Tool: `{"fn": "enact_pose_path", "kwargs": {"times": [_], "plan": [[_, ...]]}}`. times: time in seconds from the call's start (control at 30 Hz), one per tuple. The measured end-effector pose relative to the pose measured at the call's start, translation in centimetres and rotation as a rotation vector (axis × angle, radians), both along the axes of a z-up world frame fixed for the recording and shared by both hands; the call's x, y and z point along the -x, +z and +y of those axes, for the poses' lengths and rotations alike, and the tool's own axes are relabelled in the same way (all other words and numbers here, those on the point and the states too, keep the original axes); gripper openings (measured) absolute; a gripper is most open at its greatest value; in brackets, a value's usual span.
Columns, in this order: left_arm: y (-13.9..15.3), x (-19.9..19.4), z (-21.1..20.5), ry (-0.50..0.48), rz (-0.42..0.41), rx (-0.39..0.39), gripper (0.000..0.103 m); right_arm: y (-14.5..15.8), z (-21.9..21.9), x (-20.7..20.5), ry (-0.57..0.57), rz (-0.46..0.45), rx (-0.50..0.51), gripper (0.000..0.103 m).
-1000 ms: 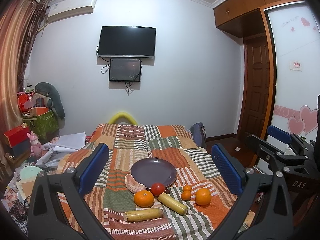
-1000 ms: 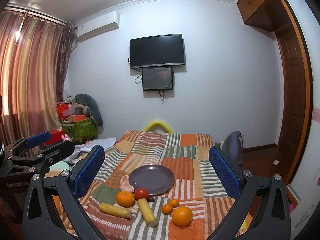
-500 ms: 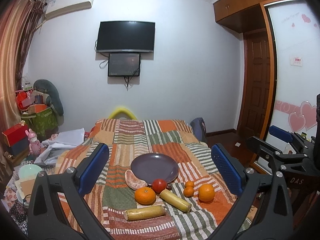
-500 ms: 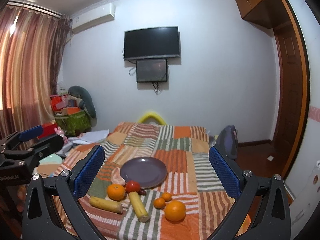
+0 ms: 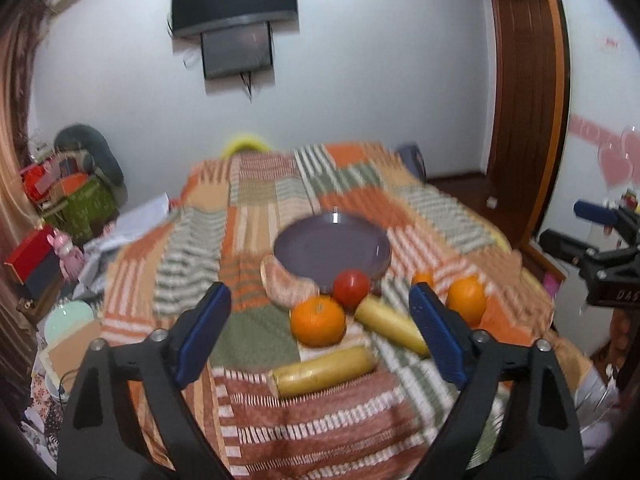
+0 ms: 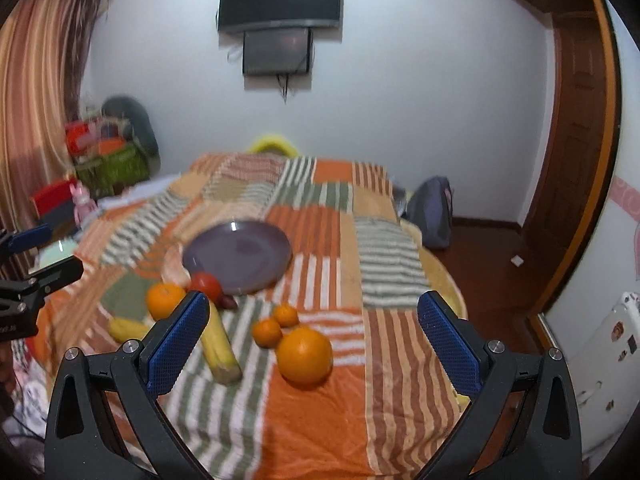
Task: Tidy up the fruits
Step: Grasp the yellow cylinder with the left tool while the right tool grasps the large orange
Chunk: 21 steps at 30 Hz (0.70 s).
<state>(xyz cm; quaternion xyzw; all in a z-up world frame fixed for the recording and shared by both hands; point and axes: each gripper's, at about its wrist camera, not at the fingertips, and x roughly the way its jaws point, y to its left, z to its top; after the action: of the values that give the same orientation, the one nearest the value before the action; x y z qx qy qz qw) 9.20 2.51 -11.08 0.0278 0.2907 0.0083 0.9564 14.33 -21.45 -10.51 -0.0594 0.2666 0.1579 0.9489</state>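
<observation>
setting: a round table under a patchwork cloth of orange, green and white striped squares (image 6: pixel 320 412), in a bedroom with a wall-mounted black television (image 6: pixel 280 0).
plate: the round, shallow purple plate (image 5: pixel 332 248) sits near the middle of the cloth and looks bare; no fruit rests in it.
fruit: all of it lies on the cloth on the near side of the plate — a peeled pale-orange citrus segment (image 5: pixel 286 286) touching the rim, a red round tomato-like fruit (image 5: pixel 351 289), a mid-sized orange (image 5: pixel 318 320), two yellow banana-like pieces (image 5: pixel 322 372) (image 5: pixel 390 330), two small tangerines (image 6: pixel 267 332) (image 6: pixel 285 315) and a large orange (image 6: pixel 305 355).
progress: judged from this layout, the sorting has not begun; every piece has yet to go to the plate or be grouped.
left gripper: the black two-finger tool with blue pads (image 5: pixel 320 334) hovers above the near edge of the table, pointed slightly down at the mid-sized orange; fingers wide apart, holding nothing.
right gripper: its twin (image 6: pixel 316 346) hangs low, level with the large orange, which sits between the spread fingers but ahead of them; nothing gripped.
likely first pick: the large orange, by the look of the right tool's aim.
</observation>
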Motion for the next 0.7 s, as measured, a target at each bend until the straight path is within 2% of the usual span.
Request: {"fn": "enact_pose_path", "kwargs": {"times": [0.27, 0.43, 0.5, 0.6, 0.7], "plan": [[-5.6, -3.3, 1.9, -0.025, 0.184, 0.058, 0.081, -4.4, -0.2, -2.9, 0.031, 0.193, 0.005, 0.103], [-8.6, -5.1, 2.2, -0.042, 0.277, 0.053, 0.081, -6.3, 0.1, -4.1, 0.038, 0.253, 0.027, 0.102], [-9.7, -5.6, 2.2, -0.051, 0.318, 0.048, 0.081, -7.1, 0.2, -4.6, 0.045, 0.284, 0.023, 0.098], [-11.2, -6.1, 2.3, -0.071, 0.364, 0.052, 0.083, -8.1, 0.5, -5.6, 0.058, 0.335, -0.006, 0.096], [-11.7, -6.3, 2.0, -0.089, 0.351, 0.036, 0.088, -9.1, 0.6, -6.4, 0.068, 0.385, -0.027, 0.091]]}}
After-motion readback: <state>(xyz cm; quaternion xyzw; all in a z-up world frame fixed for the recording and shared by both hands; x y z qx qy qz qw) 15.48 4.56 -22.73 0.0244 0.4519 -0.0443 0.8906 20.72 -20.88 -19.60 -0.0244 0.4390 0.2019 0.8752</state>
